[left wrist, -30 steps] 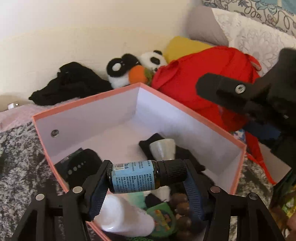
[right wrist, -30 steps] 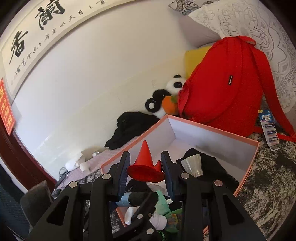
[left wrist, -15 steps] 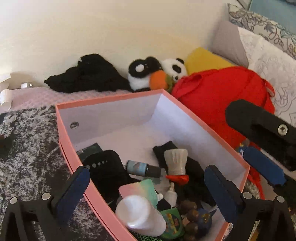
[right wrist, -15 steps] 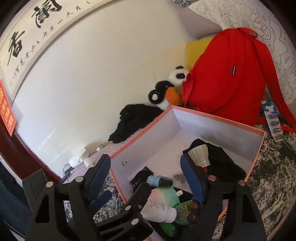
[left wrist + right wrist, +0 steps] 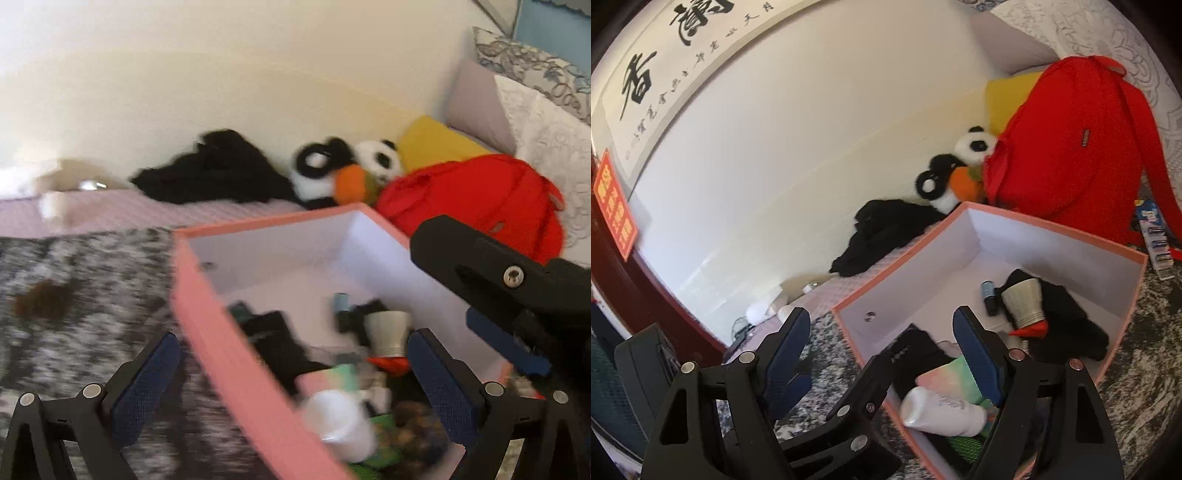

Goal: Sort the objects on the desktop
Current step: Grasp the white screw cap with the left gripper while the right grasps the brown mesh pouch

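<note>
Fingers of both grippers [image 5: 295, 373] [image 5: 886, 354] spread wide — empty — over pink box [image 5: 964, 236].

Wide-spread left gripper [image 5: 291, 373] over pink box [image 5: 236, 354]

Pink box [image 5: 1027, 236] full of small objects [image 5: 1021, 302]

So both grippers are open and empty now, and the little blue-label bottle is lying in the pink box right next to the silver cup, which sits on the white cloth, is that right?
Nearly. The silver cup rests on black cloth, not white; the right wrist view shows it. The rest holds: the left gripper and right gripper are open and empty, and the blue-label bottle lies in the pink box beside the cup.
</note>
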`<state>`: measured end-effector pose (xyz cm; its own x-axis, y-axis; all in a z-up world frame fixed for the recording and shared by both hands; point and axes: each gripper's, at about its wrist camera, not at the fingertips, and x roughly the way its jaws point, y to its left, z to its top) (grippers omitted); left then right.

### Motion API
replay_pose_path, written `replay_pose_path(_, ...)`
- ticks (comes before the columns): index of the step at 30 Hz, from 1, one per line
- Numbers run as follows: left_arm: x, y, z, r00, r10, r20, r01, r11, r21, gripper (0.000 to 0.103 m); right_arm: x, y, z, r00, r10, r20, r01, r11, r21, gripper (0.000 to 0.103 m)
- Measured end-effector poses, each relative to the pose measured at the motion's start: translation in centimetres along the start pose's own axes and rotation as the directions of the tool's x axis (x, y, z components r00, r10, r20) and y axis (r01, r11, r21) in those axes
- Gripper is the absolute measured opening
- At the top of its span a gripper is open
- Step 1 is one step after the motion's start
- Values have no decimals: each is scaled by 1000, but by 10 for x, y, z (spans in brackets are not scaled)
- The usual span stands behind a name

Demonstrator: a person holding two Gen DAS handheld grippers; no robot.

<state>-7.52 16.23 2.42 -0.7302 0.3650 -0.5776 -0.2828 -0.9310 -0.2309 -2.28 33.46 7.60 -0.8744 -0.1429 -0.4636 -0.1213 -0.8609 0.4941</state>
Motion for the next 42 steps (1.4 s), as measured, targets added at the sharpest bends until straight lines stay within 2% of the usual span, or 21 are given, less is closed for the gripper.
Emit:
replay_pose_path(2, -10, 24, 0, 997, 80, 18, -80, 997, 4, 102, 6, 11, -4, 999, 35, -26, -35, 999, -12, 83)
replay_pose_path(5, -22, 64, 3, 983, 180, 27, -181, 983, 16, 102, 22, 42, -17, 992, 92, -84, -100, 991, -90, 85)
replay_pose_path(8, -31, 124, 9, 957, 291, 13, -291, 955, 58, 102, 44, 80, -35, 983, 104, -149, -133, 970, -203, 86)
replay_pose_path(11, -25, 191, 21, 933, 357, -44, -356, 934, 37, 102, 80, 126, -57, 957, 139, -254, -216, 927, -307, 86)
replay_pose_path(14, -11, 255, 42, 934, 336, -123, -345, 937, -54, 102, 123, 157, -69, 926, 158, -342, -274, 907, -321, 86)
replay_pose_path(16, 2, 295, 58, 934, 322, -154, -340, 934, -107, 102, 161, 175, -71, 888, 197, -415, -329, 903, -276, 86)
replay_pose_path(19, 37, 358, 78, 917, 341, -206, -377, 911, -168, 102, 216, 191, -83, 846, 223, -485, -369, 901, -230, 88)
replay_pose_path(22, 66, 401, 81, 907, 348, -239, -399, 890, -219, 102, 276, 200, -102, 822, 161, -547, -342, 907, -247, 89)
replay_pose_path(26, 107, 439, 75, 883, 390, -262, -446, 871, -207, 102, 338, 205, -125, 803, 98, -588, -305, 915, -264, 89)
replay_pose_path(29, 132, 456, 64, 895, 335, -293, -408, 881, -240, 102, 368, 207, -143, 780, 102, -618, -322, 912, -256, 89)
replay_pose_path(30, 143, 456, 58, 891, 332, -311, -408, 884, -227, 102, 376, 208, -152, 778, 85, -622, -318, 908, -274, 89)
replay_pose_path(32, 163, 453, 46, 870, 368, -328, -436, 884, -166, 102, 388, 208, -171, 786, 31, -617, -298, 894, -335, 91)
replay_pose_path(33, 169, 450, 40, 858, 405, -315, -461, 879, -126, 102, 390, 208, -179, 800, 16, -600, -295, 881, -370, 92)
replay_pose_path(34, 176, 448, 34, 845, 441, -301, -485, 870, -86, 101, 389, 209, -186, 823, 15, -568, -298, 862, -409, 94)
replay_pose_path(35, 177, 446, 30, 844, 456, -283, -493, 867, -72, 94, 386, 211, -192, 844, 6, -536, -292, 844, -450, 92)
replay_pose_path(36, 174, 446, 29, 854, 449, -263, -484, 871, -85, 87, 383, 214, -197, 863, -21, -504, -270, 825, -496, 89)
replay_pose_path(37, 169, 448, 30, 864, 435, -254, -472, 875, -106, 58, 379, 216, -202, 881, -54, -471, -242, 804, -544, 72)
replay_pose_path(38, 163, 452, 33, 874, 413, -255, -455, 880, -136, 58, 377, 216, -202, 884, -53, -464, -241, 799, -551, 44)
replay_pose_path(39, 158, 455, 35, 883, 389, -261, -437, 885, -160, 58, 376, 214, -199, 878, -30, -477, -260, 808, -529, 24)
replay_pose_path(40, 154, 455, 36, 888, 370, -272, -423, 890, -169, 58, 375, 212, -195, 872, -6, -490, -279, 816, -506, 20)
replay_pose_path(42, 139, 445, 35, 891, 367, -267, -413, 900, -140, 58, 372, 208, -189, 857, 33, -514, -309, 831, -463, 18)
